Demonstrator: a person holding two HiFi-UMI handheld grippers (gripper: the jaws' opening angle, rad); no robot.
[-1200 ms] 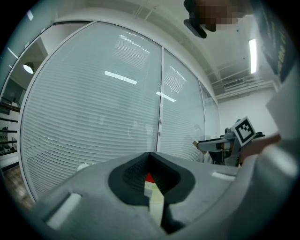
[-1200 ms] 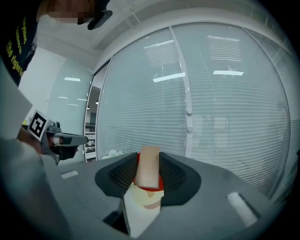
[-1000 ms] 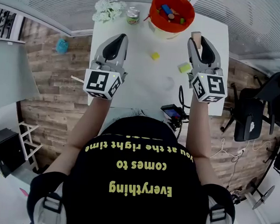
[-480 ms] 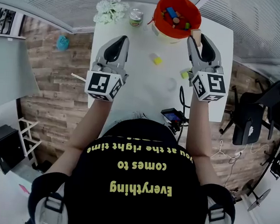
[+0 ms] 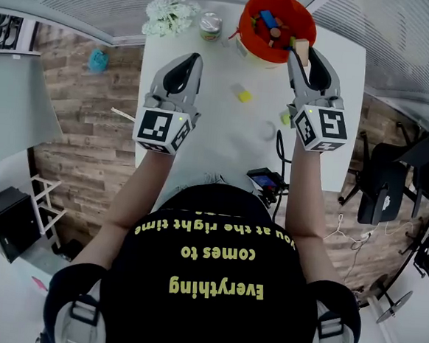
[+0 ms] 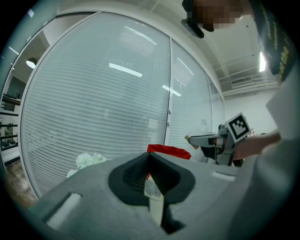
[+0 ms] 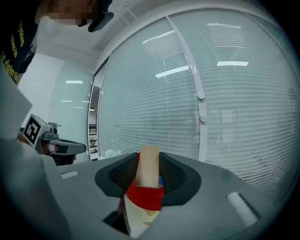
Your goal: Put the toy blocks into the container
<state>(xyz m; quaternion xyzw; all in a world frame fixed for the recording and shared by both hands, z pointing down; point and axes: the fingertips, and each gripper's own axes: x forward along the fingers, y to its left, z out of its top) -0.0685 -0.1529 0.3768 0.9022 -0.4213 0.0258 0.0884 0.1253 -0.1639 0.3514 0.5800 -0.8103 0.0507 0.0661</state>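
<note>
**A:** The right gripper (image 5: 308,60) is clamped on a tan wooden block (image 7: 149,165), one pad on each side face.

**B:** And which way does it point?

**A:** In the right gripper view it stands upright. Its long axis runs top to bottom, and the upper end pokes out above the jaws. The head view puts it right at the near rim of the orange container (image 5: 243,21), on the container's right side. Whether it's over the rim or just short of it, I can't tell.

**B:** What's in the container?

**A:** A blue block (image 5: 269,17) and a few more coloured ones, too jumbled to make out.

**B:** And the left side?

**A:** The left gripper (image 5: 192,62) has its jaws together at the tips, with nothing between them. It's held over the white table (image 5: 210,130), well apart from the container.

**B:** Any loose blocks?

**A:** A yellow block (image 5: 244,96) lies flat between the two grippers. A green block (image 5: 285,119) sits just beside the right gripper, partly hidden.
</note>
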